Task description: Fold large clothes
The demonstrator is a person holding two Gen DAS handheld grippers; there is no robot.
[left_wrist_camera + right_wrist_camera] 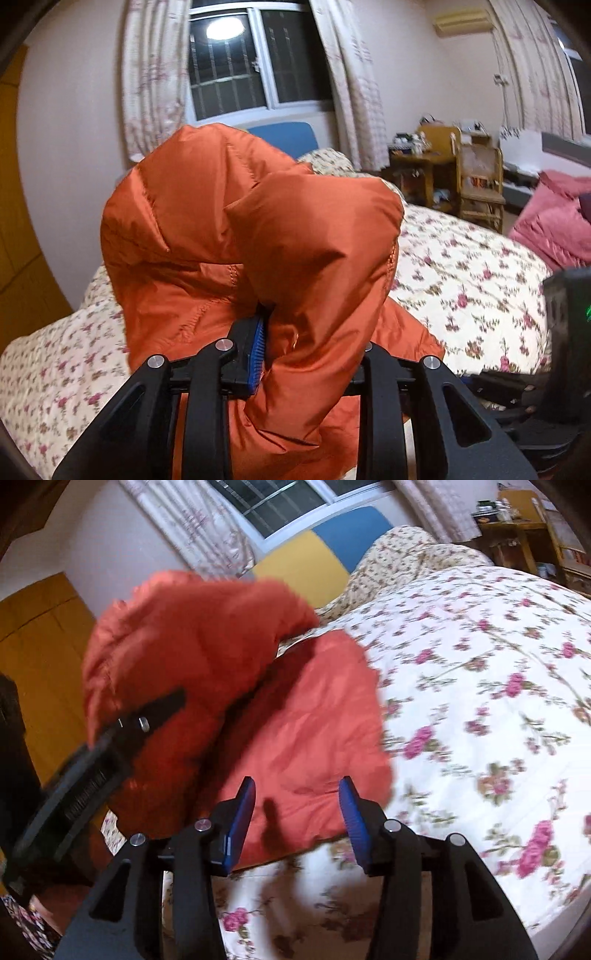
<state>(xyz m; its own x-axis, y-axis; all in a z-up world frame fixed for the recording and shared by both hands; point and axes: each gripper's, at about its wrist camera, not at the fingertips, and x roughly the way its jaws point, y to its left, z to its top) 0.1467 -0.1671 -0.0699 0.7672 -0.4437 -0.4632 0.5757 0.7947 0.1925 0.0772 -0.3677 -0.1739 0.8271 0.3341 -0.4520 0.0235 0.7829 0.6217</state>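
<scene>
Left tongs [291,350] pinch orange jacket [229,206] (raised) — right tongs [295,823] empty.

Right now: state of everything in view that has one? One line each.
left gripper: shut on orange jacket, holding a bunch of it raised.
right gripper: open, nothing between the pads, over the jacket's lower part.
orange jacket: bunched, partly lifted, rest lying on the bed.
floral quilt: spread over the bed, under the jacket.
curtains: drawn apart.
window: dark outside; open or shut, cannot tell.
</scene>
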